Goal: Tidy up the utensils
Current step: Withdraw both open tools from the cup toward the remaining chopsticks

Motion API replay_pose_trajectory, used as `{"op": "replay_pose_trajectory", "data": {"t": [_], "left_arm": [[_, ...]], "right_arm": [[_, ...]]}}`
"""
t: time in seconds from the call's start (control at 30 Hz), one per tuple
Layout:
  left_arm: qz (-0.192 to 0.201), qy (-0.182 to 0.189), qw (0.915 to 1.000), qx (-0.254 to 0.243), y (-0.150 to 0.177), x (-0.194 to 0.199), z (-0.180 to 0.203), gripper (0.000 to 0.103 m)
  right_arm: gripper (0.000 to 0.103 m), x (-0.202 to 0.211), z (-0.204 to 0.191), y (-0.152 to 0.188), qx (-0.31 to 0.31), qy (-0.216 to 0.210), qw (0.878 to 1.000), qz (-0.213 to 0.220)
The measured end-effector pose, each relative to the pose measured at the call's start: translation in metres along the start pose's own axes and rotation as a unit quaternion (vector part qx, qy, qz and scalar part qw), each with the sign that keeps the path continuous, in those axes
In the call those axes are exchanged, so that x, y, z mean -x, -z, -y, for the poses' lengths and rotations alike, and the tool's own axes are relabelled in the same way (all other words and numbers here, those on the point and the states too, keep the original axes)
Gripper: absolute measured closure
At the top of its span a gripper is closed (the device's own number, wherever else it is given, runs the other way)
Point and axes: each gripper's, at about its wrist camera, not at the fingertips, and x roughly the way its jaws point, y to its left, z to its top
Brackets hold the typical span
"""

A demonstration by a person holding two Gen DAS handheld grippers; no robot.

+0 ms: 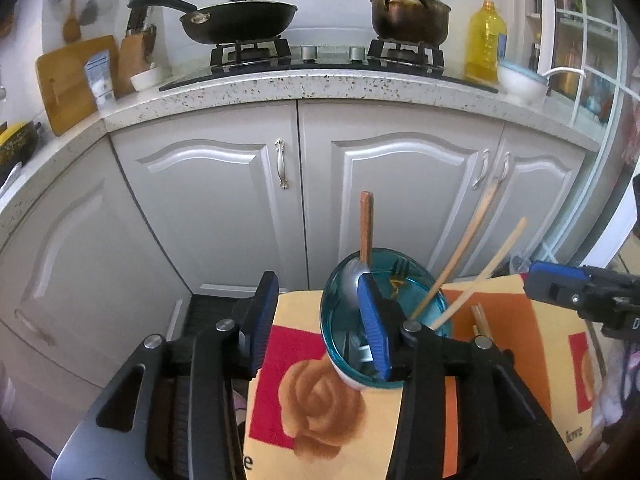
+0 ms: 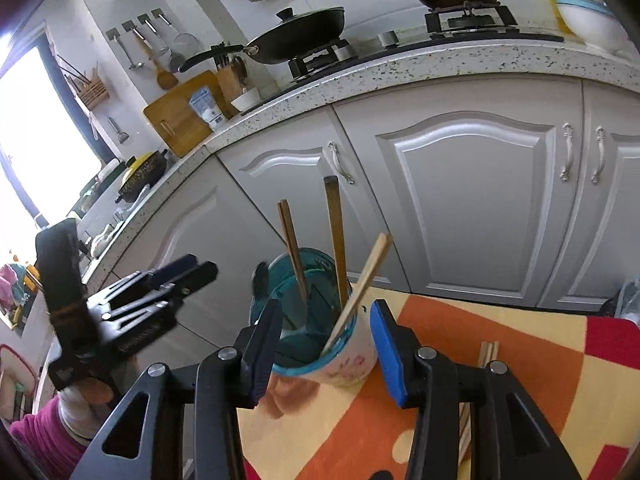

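A cup with a teal inside and flowered white outside (image 1: 352, 376) (image 2: 348, 356) stands on an orange and yellow cloth (image 1: 320, 420) (image 2: 500, 340). It holds a wooden-handled spoon (image 1: 366, 232), a fork (image 1: 398, 274) and chopsticks (image 1: 472, 232) (image 2: 294, 248). My left gripper (image 1: 318, 326) is open and empty; its right finger hangs over the cup's mouth. My right gripper (image 2: 326, 346) is open and empty, with the cup between its fingers. More chopsticks (image 1: 480, 320) (image 2: 488, 354) lie on the cloth right of the cup.
White cabinet doors (image 1: 208, 200) stand just beyond the cloth's far edge. The speckled counter (image 1: 320, 88) above carries a gas stove with a black pan (image 1: 240, 20) and a pot (image 1: 408, 12), an oil bottle (image 1: 486, 40) and a bowl (image 1: 520, 80).
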Motion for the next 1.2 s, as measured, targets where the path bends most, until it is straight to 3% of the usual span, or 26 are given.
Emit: {"op": "replay_pose_trajectory", "data": {"t": [0.33, 0.83, 1.2], "left_arm": [[0.014, 0.015, 0.9998, -0.001, 0.012, 0.032, 0.018, 0.06], [-0.007, 0.062, 0.998, -0.01, 0.035, 0.041, 0.068, 0.06], [-0.031, 0.089, 0.9952, -0.027, 0.051, 0.027, 0.1, 0.06]], "right_arm": [[0.059, 0.04, -0.01, 0.032, 0.021, 0.051, 0.998, 0.026], [0.059, 0.089, -0.007, 0.074, 0.007, 0.114, 0.992, 0.051], [0.056, 0.088, 0.023, 0.1, -0.027, 0.135, 0.99, 0.02]]}}
